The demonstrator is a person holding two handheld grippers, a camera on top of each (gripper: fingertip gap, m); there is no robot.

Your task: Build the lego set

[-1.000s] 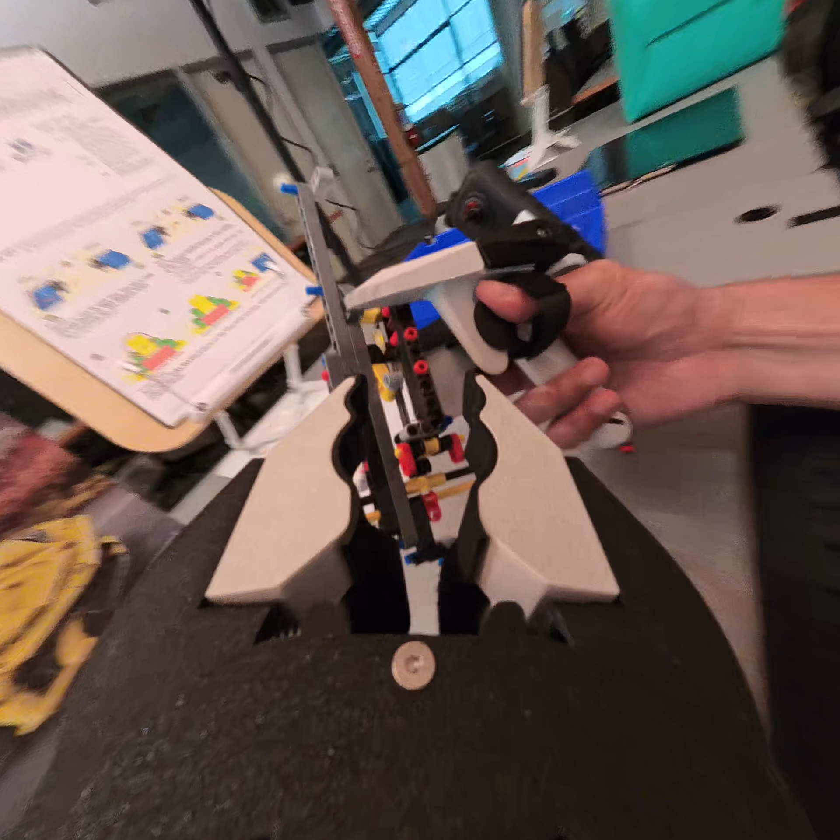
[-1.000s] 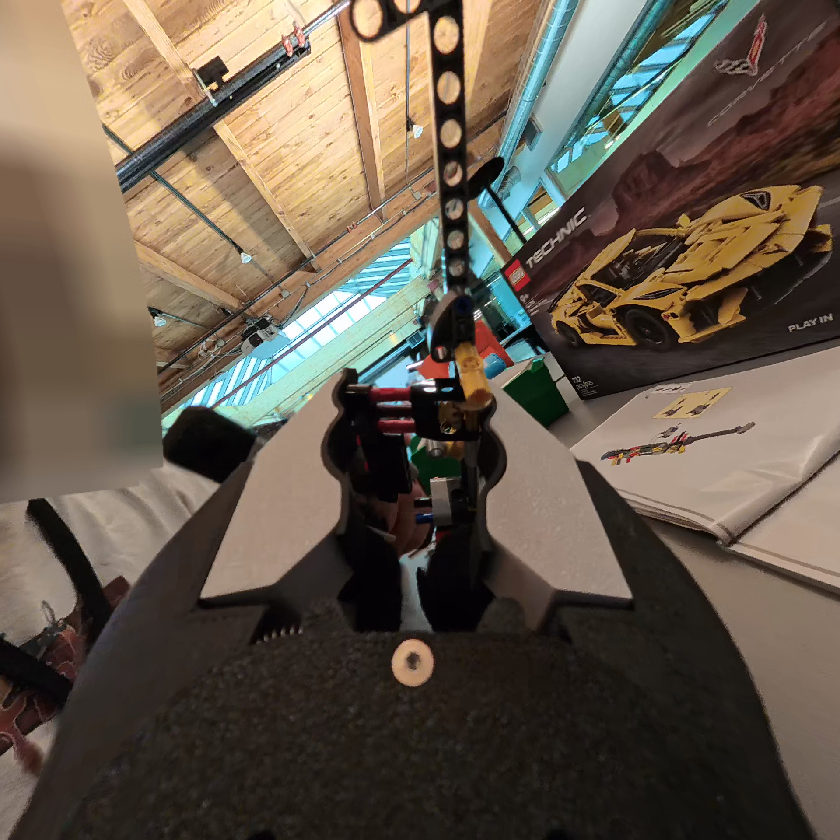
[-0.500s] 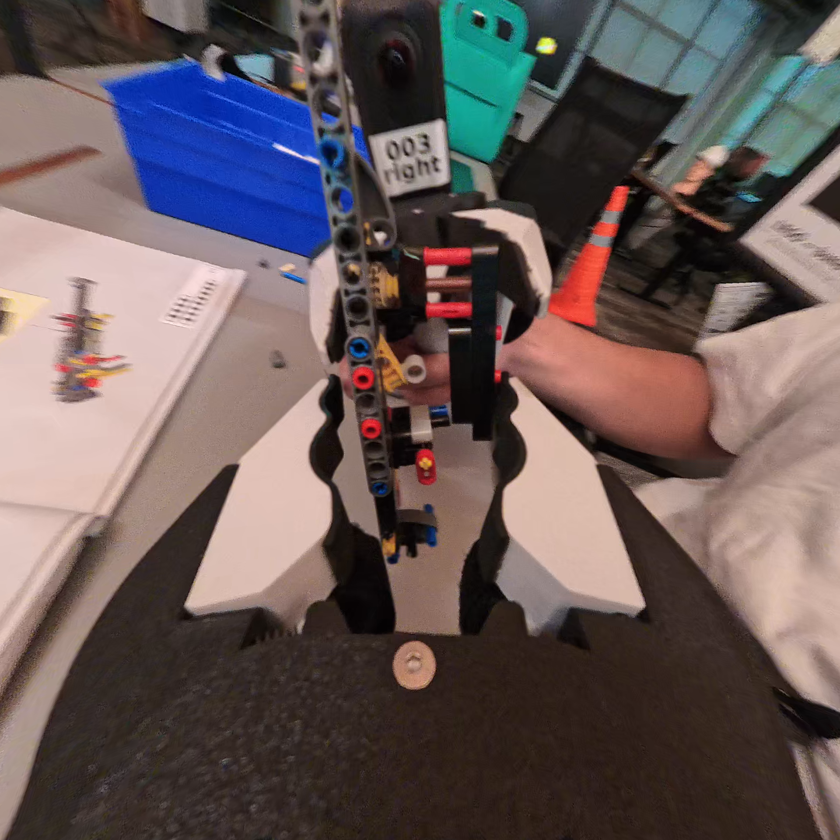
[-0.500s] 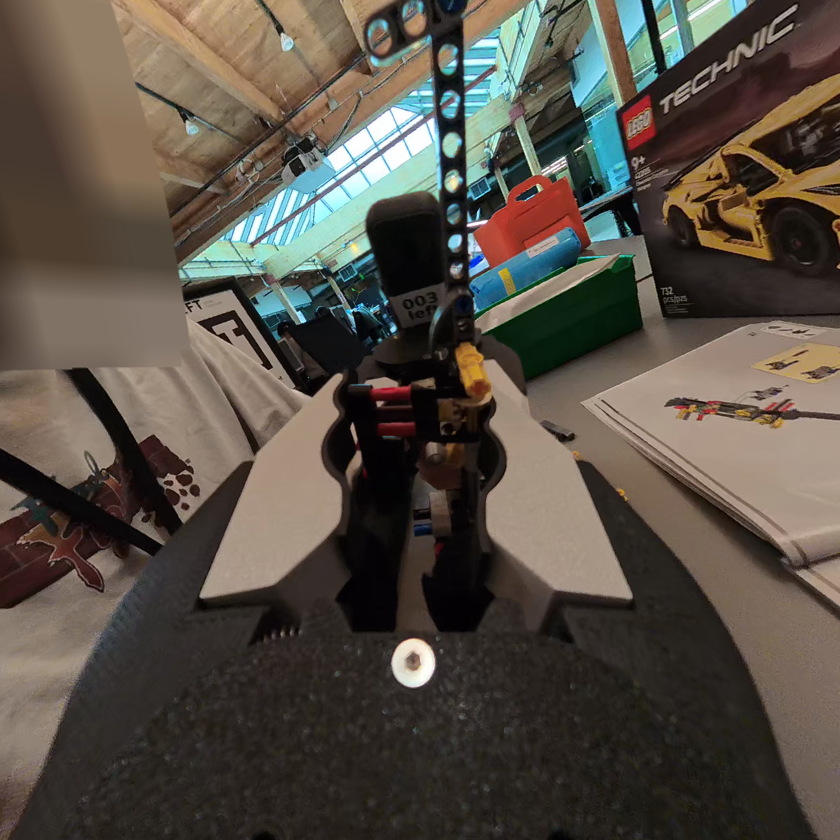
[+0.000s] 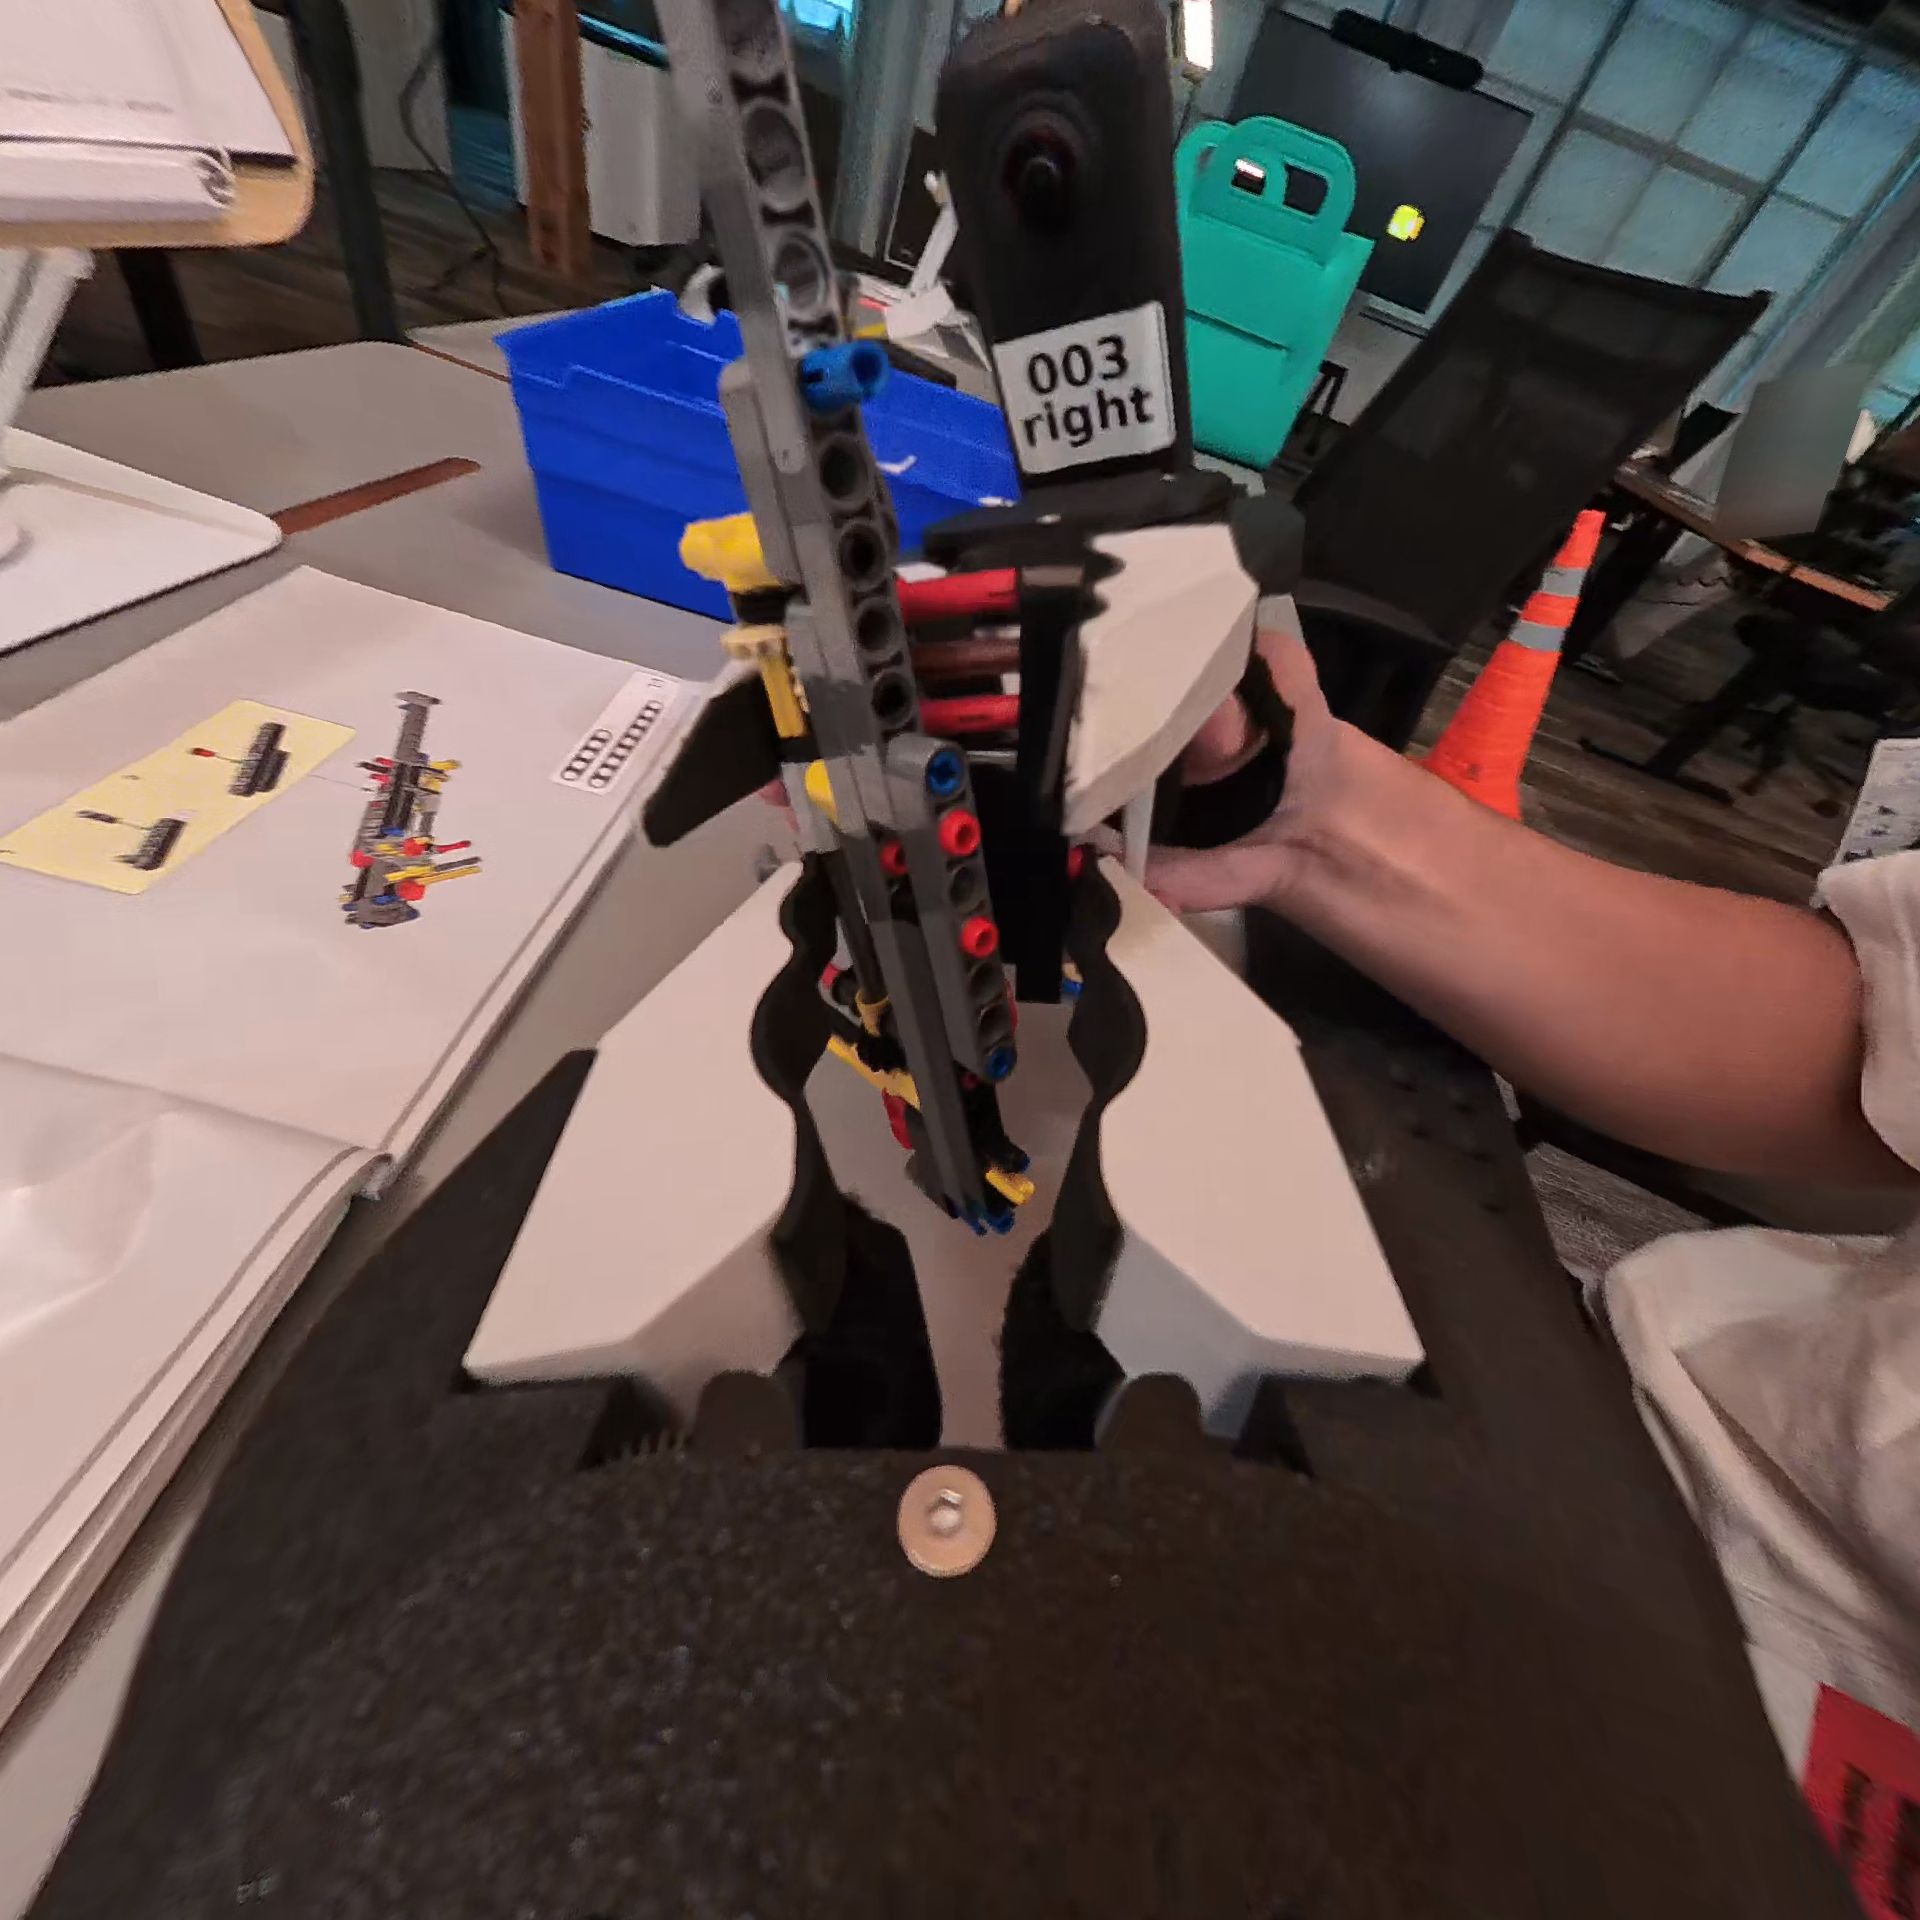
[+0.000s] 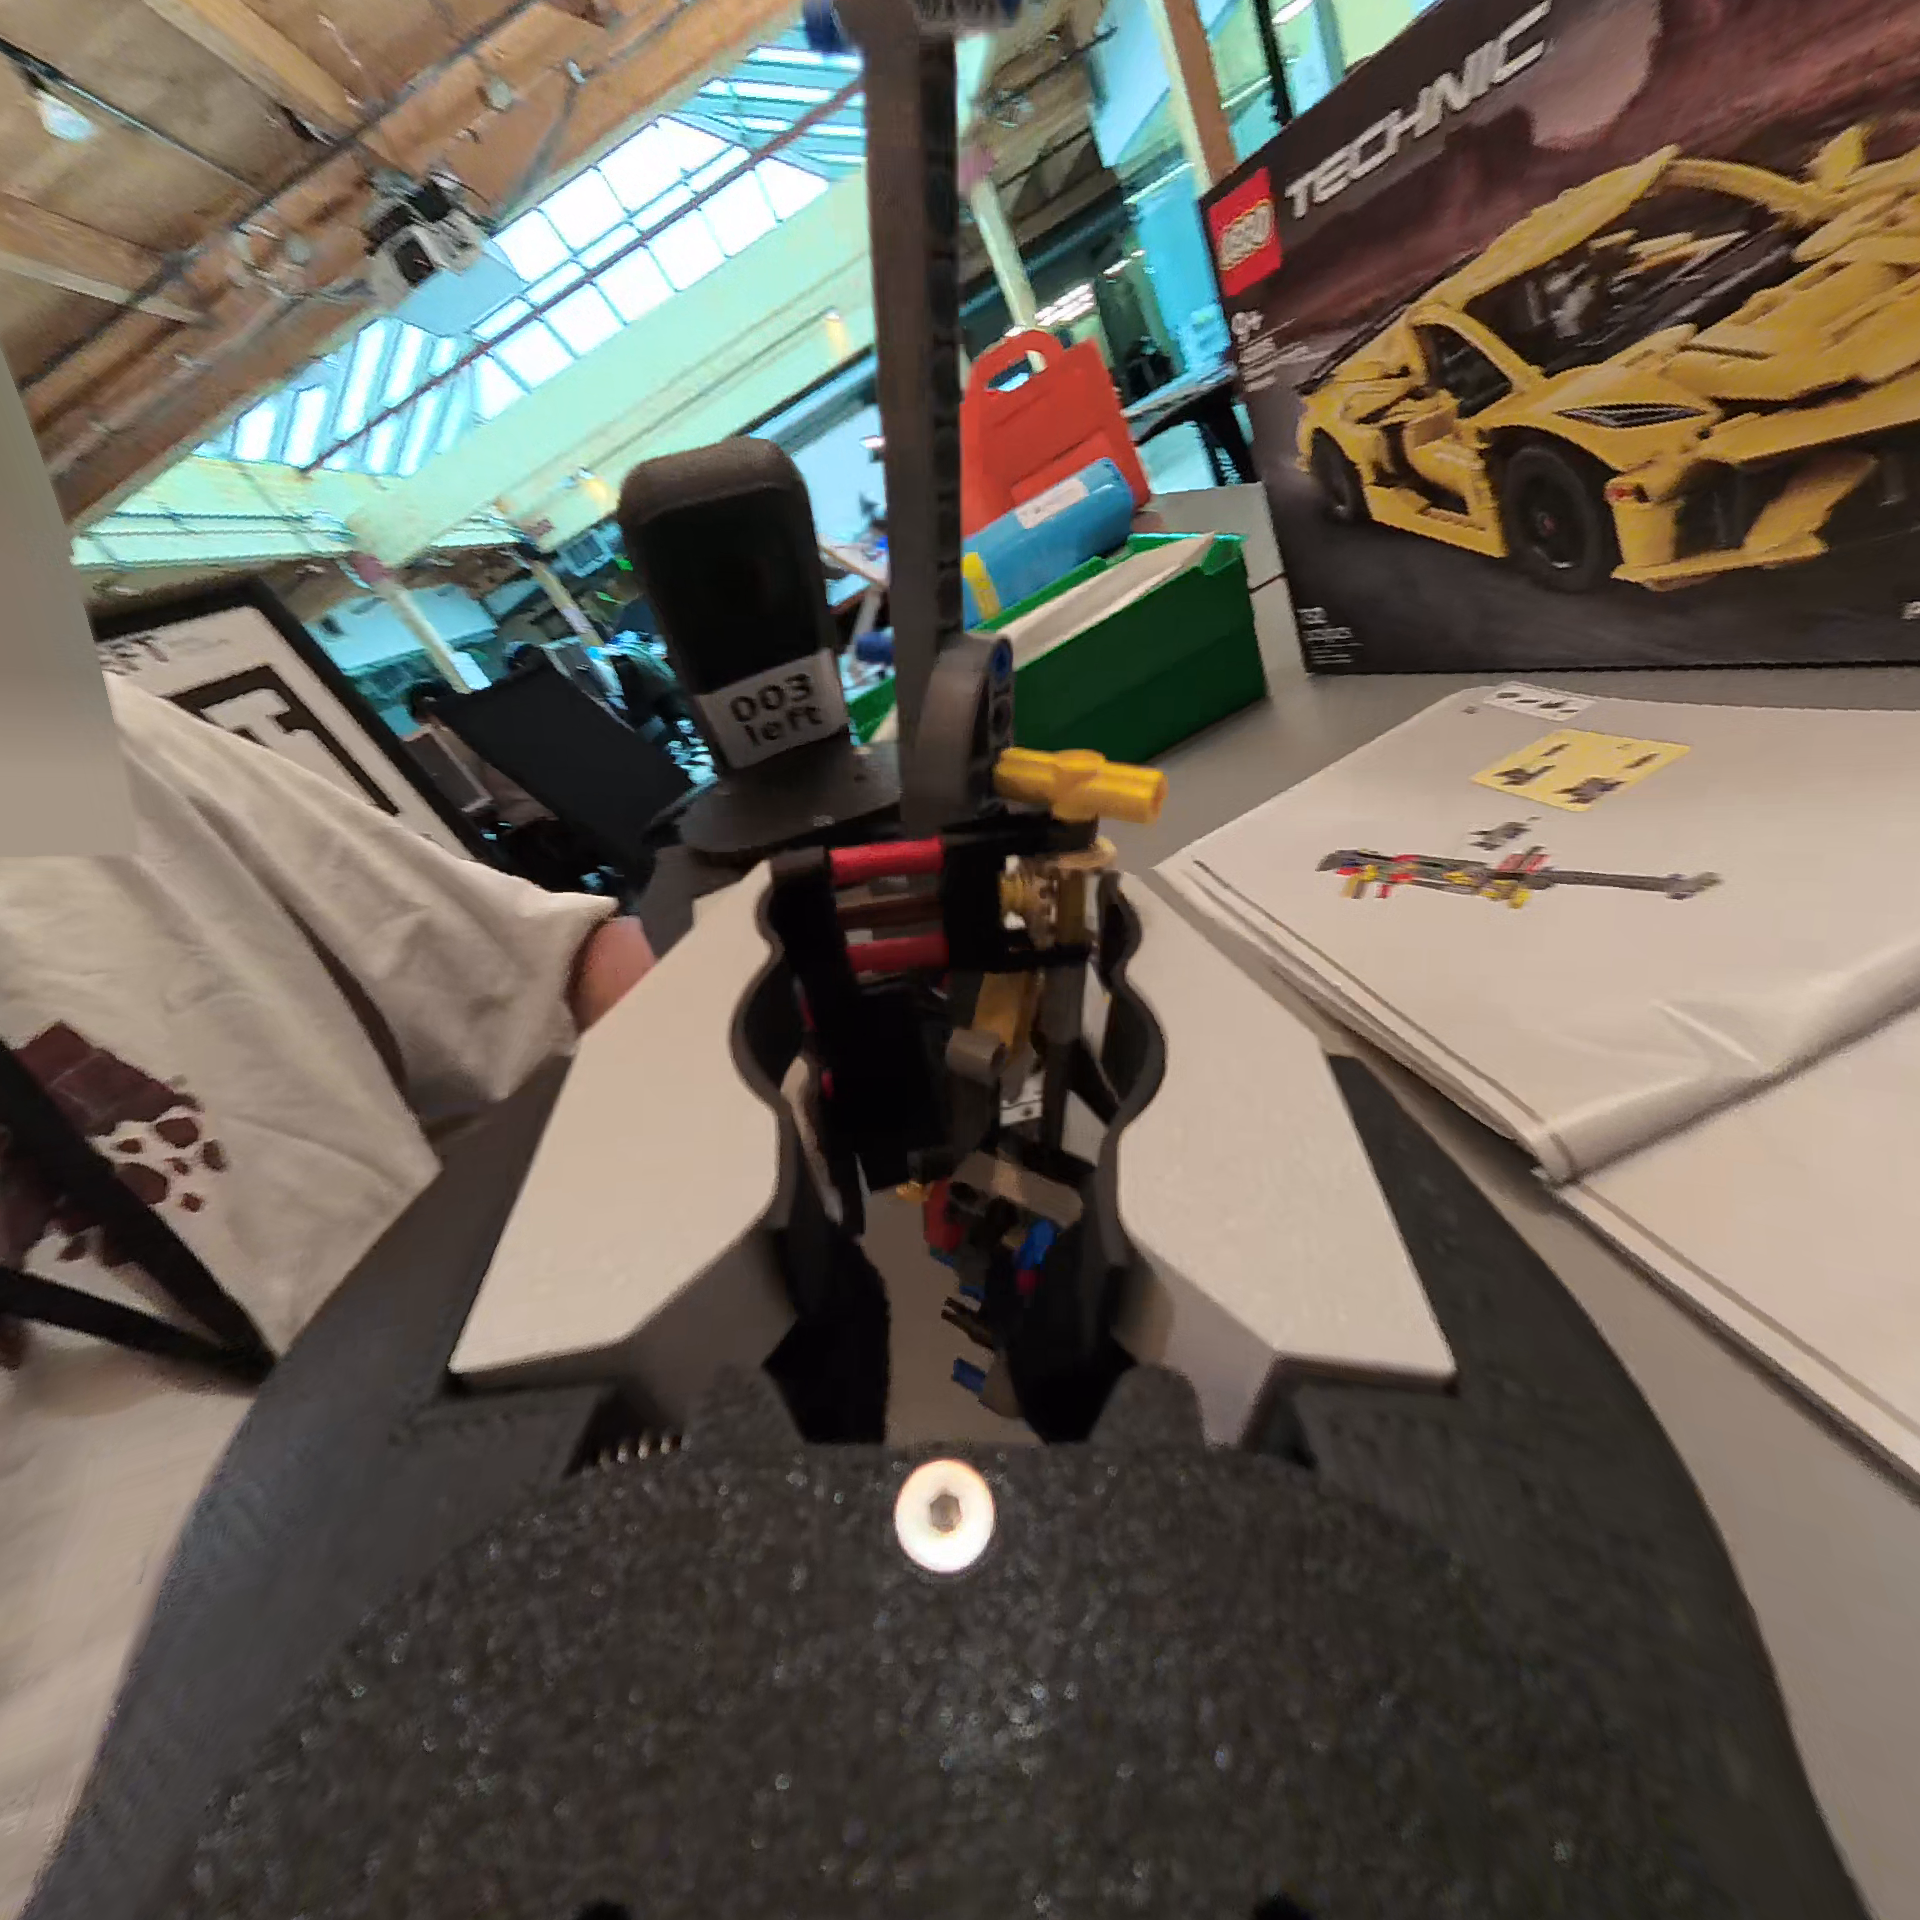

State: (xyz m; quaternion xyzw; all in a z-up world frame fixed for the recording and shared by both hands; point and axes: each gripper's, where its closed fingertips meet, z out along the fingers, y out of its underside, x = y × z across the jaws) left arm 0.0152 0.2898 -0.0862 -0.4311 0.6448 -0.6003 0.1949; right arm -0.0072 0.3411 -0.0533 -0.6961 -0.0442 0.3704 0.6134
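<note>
A long Lego Technic assembly [image 5: 883, 831] of grey and black beams with red, blue and yellow pins stands upright between my two grippers, which face each other. My left gripper [image 5: 951, 935] is closed around its lower part, and both pads touch it. My right gripper [image 6: 945, 956] is shut on the same assembly [image 6: 935, 935], gripping its black frame with red axles. In the left wrist view the right gripper [image 5: 935, 717] faces me, held by a hand [image 5: 1247, 790]. The grey beam [image 6: 914, 364] rises out of the top of the view.
An open instruction booklet [image 5: 260, 883] lies on the grey table to the left, and also shows in the right wrist view [image 6: 1558, 935]. A blue bin [image 5: 623, 468] stands behind it. The set's box [image 6: 1610, 364] and a green bin [image 6: 1132, 644] stand at the back. A person's arm [image 5: 1507, 987] reaches in from the right. There is about 6 centimetres between the tips of the two grippers.
Both grippers have swung down from pointing upward to level over the table, still holding the assembly. The assembly has turned, so the long beam now shows edge-on in the right wrist view.
</note>
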